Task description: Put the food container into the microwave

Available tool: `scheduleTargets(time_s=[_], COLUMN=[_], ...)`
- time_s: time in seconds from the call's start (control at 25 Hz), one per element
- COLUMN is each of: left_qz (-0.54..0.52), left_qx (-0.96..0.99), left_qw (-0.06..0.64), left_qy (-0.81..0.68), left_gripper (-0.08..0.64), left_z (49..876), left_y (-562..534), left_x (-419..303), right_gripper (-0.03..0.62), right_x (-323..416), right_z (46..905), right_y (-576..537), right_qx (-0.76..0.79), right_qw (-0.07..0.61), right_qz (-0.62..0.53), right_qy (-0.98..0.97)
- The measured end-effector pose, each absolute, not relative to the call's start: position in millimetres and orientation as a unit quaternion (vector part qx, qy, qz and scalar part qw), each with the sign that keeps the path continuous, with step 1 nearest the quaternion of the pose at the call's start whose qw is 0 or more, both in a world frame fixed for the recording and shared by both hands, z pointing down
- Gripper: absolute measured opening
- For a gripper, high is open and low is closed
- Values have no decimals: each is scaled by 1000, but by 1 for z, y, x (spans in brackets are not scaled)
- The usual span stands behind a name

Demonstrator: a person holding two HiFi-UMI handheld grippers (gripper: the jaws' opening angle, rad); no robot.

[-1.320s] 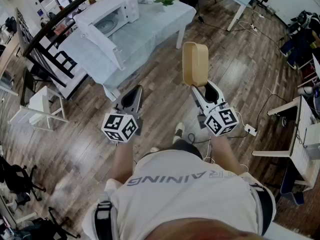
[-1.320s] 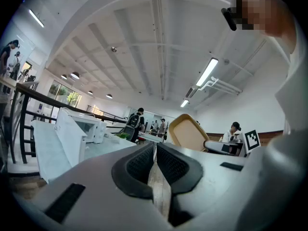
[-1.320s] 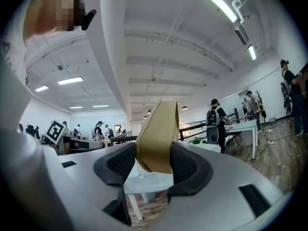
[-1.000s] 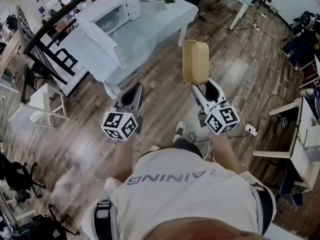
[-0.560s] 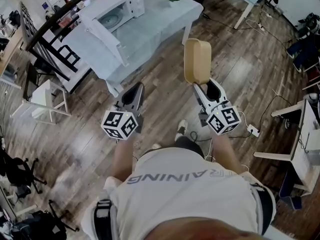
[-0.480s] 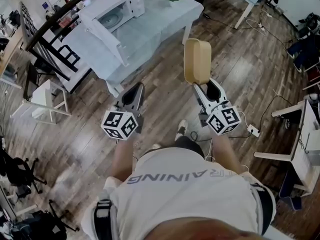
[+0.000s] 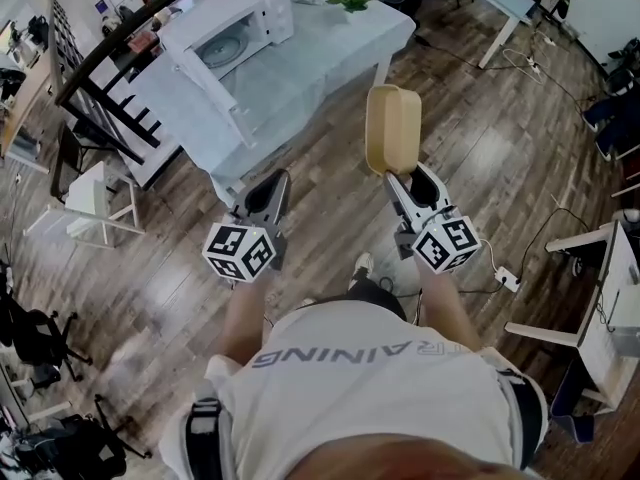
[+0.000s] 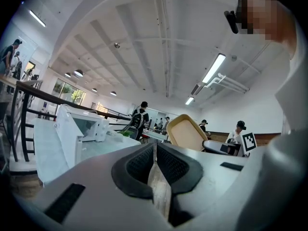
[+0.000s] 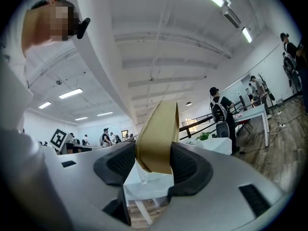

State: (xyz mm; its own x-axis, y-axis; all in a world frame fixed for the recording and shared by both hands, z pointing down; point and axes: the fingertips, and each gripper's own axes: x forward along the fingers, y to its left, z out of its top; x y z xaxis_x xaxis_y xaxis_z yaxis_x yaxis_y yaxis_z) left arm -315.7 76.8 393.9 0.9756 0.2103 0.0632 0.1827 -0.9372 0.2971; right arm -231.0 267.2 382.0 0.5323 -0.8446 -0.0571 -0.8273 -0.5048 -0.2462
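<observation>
Food container [image 7: 393, 128], tan and standing on edge, is pinched at its lower end by the right gripper [image 7: 405, 180], well apart from the open-doored microwave [image 7: 225, 33] on the table [image 7: 330, 48]; left gripper [image 7: 270, 190] pressed together, empty.

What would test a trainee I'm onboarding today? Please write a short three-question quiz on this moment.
1. True or false: the microwave on the table has its door open.
2. Multiple choice: what does the right gripper hold? A) a cup B) the food container C) nothing
3. Fill in: the jaws of the left gripper are ___, with nothing between them.

Key: 1. True. 2. B, clamped on the container's lower edge and held upright over the floor, short of the table. 3. Shut.
</observation>
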Motion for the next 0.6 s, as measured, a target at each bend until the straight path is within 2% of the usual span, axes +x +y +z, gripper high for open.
scheduleTargets(time_s=[0.24,0.6], left_qz=[56,49], left_qx=[985,988], left_qw=[137,122], left_qy=[93,76], left_gripper=[49,49], left_z=[387,380], left_y=[90,120], left_x=[-253,-161], right_gripper=[233,233], right_x=[-164,-65], right_z=[380,379], right_y=[275,309], right_qx=[-856,-848], right_qw=[149,151], right_qz=[-43,-40], right_qy=[493,506])
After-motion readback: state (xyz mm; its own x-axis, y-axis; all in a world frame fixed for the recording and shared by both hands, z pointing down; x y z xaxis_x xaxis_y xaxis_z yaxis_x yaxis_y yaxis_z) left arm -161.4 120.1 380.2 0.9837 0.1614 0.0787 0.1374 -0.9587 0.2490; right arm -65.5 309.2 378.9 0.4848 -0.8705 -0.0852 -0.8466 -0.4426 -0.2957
